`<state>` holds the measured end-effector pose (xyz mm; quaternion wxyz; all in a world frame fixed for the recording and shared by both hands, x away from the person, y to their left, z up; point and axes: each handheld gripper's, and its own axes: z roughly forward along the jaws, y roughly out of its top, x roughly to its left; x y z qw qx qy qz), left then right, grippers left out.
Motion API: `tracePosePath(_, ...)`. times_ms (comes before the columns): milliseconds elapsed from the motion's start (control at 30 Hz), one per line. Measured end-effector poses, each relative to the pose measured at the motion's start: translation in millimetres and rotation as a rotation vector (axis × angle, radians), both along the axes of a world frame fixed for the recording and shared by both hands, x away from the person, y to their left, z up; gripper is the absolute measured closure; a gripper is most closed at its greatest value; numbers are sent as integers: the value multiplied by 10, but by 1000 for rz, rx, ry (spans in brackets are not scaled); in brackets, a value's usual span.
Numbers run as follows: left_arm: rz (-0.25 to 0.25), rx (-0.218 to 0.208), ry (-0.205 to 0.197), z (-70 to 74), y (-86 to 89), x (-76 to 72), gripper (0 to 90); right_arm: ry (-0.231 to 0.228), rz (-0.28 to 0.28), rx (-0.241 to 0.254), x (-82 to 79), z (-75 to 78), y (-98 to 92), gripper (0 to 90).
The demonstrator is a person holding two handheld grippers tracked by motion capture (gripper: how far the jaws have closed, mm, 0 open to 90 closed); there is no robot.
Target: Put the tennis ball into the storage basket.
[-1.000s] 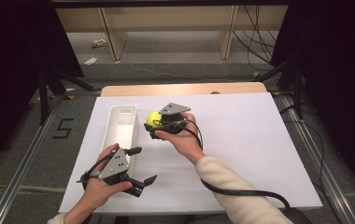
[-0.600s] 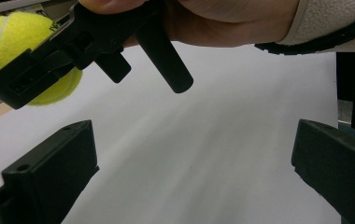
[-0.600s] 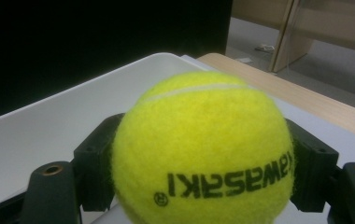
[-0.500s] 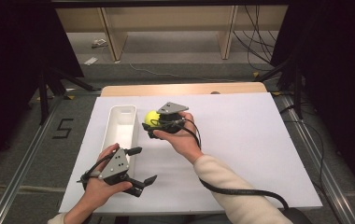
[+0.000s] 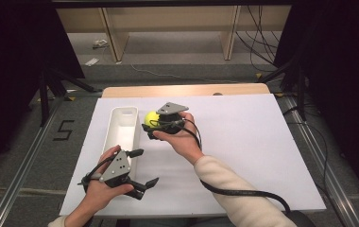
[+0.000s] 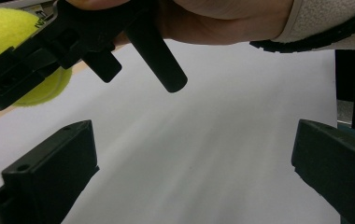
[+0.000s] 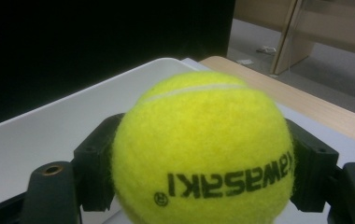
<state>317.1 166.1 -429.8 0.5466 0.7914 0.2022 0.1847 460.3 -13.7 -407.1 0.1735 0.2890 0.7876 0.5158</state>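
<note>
Near left, the left gripper waits with jaws spread wide and empty. Just beyond it lies the white tray, long and open. Right beside its far end, the right gripper pinches the tennis ball. Carry step, I'd say; next, ease left over the tray and let go.

tennis ball: fuzzy yellow-green, white seam across the top, black "kawasaki" print reading upside down in the right gripper view. clamped between the right gripper jaws, off the table surface, just right of the white tray, toward the table's far edge, left of centre.
</note>
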Motion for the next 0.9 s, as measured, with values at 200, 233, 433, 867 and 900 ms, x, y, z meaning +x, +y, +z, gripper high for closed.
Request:
tracePosePath(200,-1,0,0,0,-1,0,0,-3,4,3,-2,15,27,264)
tracePosePath(233,-1,1,0,-1,-1,0,0,-3,4,3,-2,15,29,263)
tracePosePath(433,-2,1,-1,0,-1,0,0,-3,8,-2,4,17,38,264)
tracePosePath(867,-2,-1,-2,2,-1,-2,0,-5,14,-1,5,40,87,264)
tracePosePath(900,-1,-1,-2,3,0,-2,0,-4,15,-2,6,40,91,264)
